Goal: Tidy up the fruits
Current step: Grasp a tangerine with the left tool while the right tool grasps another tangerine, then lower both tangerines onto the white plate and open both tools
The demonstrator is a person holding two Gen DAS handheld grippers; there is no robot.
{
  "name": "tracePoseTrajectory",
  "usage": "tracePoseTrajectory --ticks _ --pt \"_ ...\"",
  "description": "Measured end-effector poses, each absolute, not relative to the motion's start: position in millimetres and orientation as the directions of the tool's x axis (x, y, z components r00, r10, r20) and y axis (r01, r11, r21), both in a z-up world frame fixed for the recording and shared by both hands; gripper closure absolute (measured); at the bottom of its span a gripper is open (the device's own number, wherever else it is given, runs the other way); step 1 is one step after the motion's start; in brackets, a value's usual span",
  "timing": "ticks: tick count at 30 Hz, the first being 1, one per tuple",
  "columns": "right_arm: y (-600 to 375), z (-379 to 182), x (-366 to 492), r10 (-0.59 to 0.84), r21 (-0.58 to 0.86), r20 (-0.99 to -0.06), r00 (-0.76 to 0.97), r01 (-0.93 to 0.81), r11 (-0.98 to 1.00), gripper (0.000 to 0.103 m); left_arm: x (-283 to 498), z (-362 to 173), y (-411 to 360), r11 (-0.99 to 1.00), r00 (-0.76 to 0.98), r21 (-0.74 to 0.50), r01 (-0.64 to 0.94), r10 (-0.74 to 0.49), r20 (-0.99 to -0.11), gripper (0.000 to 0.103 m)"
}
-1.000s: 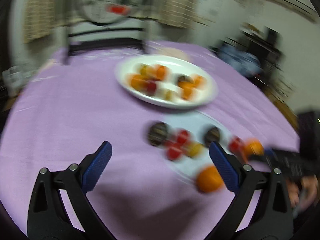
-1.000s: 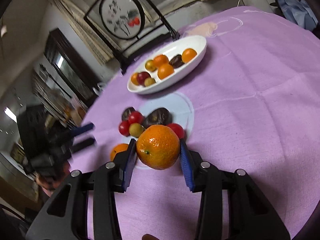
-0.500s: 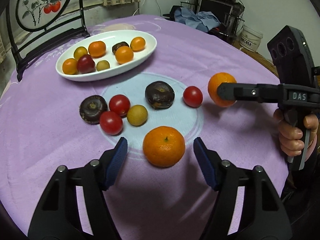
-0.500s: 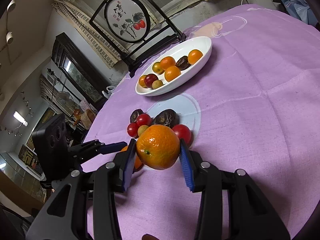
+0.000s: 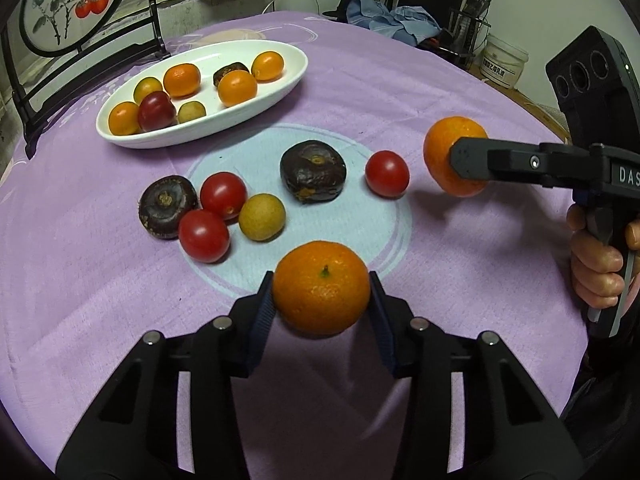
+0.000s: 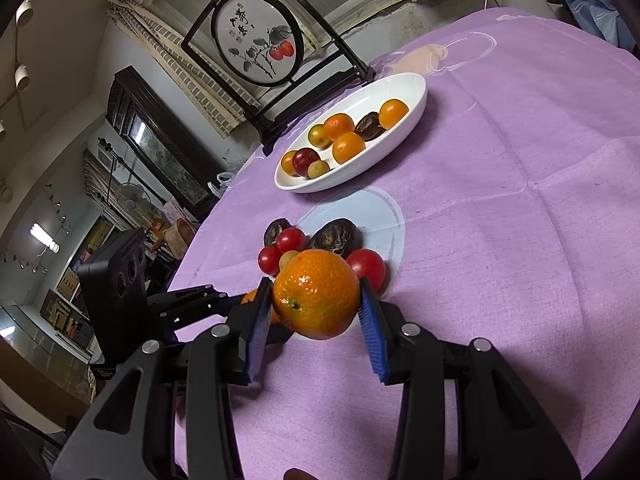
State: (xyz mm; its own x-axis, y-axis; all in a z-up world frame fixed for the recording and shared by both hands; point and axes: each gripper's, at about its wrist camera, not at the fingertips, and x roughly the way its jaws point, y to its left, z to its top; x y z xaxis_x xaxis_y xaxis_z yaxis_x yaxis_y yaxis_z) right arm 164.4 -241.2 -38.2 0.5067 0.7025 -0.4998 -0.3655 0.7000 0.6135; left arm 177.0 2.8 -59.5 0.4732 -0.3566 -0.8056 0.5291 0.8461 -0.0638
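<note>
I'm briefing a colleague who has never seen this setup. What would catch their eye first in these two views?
Two bright mandarins: one on the purple cloth between the pads of the left hand-held gripper, whose jaws have just been closing on it, the other mandarin clamped in the right hand-held gripper above the cloth. Beyond them lie loose cherry tomatoes and a white oval dish of fruit.

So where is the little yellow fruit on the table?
In the left camera view, the yellow fruit sits left of centre on the purple cloth, touching a red tomato.
</note>
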Motion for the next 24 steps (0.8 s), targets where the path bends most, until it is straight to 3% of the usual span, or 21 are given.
tracePoseTrajectory --ticks 8,14,24 --pt "-240.3 -12.8 186.1 0.719 0.61 -0.482 0.501 -0.398 0.685 0.06 182.7 -31.0 27.8 0.874 0.558 -0.146 0.464 -0.416 -0.718 0.058" --pt "-229.0 17.8 263.0 0.612 0.509 -0.458 0.644 -0.375 0.775 0.06 246.0 9.5 49.2 0.916 0.662 -0.269 0.296 -0.4 -0.634 0.058" --pt "-197.5 -14.2 335.2 0.535 0.406 -0.556 0.636 -0.354 0.843 0.06 348.8 1.6 38.9 0.97 0.692 -0.197 0.141 -0.239 -0.681 0.058"
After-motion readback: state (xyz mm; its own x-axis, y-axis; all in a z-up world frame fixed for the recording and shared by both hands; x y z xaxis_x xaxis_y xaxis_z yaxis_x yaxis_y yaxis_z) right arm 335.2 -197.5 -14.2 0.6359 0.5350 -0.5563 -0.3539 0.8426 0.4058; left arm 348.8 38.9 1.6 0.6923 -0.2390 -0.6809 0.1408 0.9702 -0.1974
